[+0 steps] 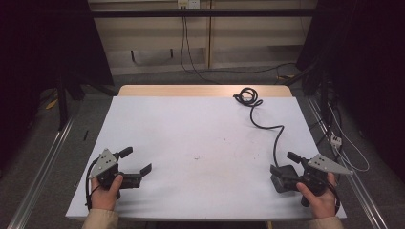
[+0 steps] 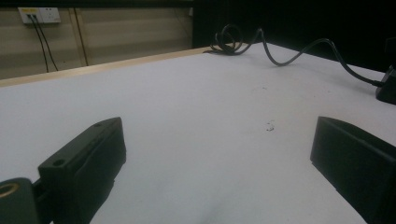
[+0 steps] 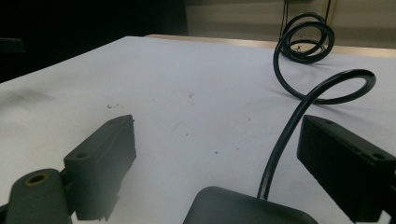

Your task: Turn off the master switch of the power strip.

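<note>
Two grippers sit in my hands at the near edge of the white table (image 1: 191, 129), one at each near corner and well apart from each other. My left gripper (image 1: 138, 164) hovers near the left corner, its jaws spread wide with bare tabletop between them, as the left gripper view shows; nothing is held there. My left hand (image 1: 106, 191) wraps its handle from below. My right gripper (image 1: 282, 168) is at the near right, held by my right hand (image 1: 319, 196), and its jaws are also spread apart, not clamped on anything. Between and just in front of those jaws lies a black power adapter (image 3: 247, 207), a rounded dark block resting flat on the table; in the high view it sits just left of my right gripper (image 1: 282, 177). I cannot tell whether either jaw touches it. A black cable (image 1: 274, 133) leaves the adapter's far side and runs away across the table, curving left and then far, and ends in a loose coil (image 1: 247, 97) near the far edge, right of the middle. In the right gripper view the cable rises between my jaws. A few small dark specks (image 1: 197, 157) mark the tabletop near the centre.
</note>
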`<state>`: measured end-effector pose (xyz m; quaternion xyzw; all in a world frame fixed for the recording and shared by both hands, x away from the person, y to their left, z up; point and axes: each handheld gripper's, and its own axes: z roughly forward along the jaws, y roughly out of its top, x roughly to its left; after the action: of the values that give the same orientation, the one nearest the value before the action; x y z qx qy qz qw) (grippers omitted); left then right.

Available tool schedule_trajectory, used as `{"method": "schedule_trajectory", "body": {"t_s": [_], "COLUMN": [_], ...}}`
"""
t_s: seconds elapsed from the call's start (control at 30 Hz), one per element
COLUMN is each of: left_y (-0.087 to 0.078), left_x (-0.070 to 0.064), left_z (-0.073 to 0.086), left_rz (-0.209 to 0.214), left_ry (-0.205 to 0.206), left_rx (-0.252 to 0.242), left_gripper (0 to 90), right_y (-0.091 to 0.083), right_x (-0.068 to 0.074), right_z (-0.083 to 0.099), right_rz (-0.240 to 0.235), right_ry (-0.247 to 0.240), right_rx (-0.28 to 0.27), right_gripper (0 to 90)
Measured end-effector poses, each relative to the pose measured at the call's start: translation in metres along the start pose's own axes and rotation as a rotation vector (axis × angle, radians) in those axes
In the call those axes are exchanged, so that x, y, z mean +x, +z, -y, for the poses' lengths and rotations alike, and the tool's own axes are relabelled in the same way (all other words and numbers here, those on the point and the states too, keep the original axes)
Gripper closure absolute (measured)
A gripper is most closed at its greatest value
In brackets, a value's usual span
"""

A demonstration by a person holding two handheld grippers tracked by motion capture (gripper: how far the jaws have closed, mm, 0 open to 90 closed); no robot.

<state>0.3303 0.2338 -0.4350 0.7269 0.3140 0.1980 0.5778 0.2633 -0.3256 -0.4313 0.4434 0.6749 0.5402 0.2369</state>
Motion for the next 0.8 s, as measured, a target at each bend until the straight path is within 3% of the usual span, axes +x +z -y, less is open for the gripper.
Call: {"method": "schedule_trajectory", "body": {"t_s": [0.8], "left_y": [-0.0001], "left_x": [0.0006], "left_z": [0.0002], "left_rz": [-0.001], "left_ry": [-0.001], "left_rx": [0.0], "left_gripper": [3.1], "right_y": [0.0101], "right_x": [0.0064], "right_z": [-0.0021], "right_rz": [-0.018], "right_ry": [-0.021], "right_rx": [0.008], "right_gripper": [11.1]}}
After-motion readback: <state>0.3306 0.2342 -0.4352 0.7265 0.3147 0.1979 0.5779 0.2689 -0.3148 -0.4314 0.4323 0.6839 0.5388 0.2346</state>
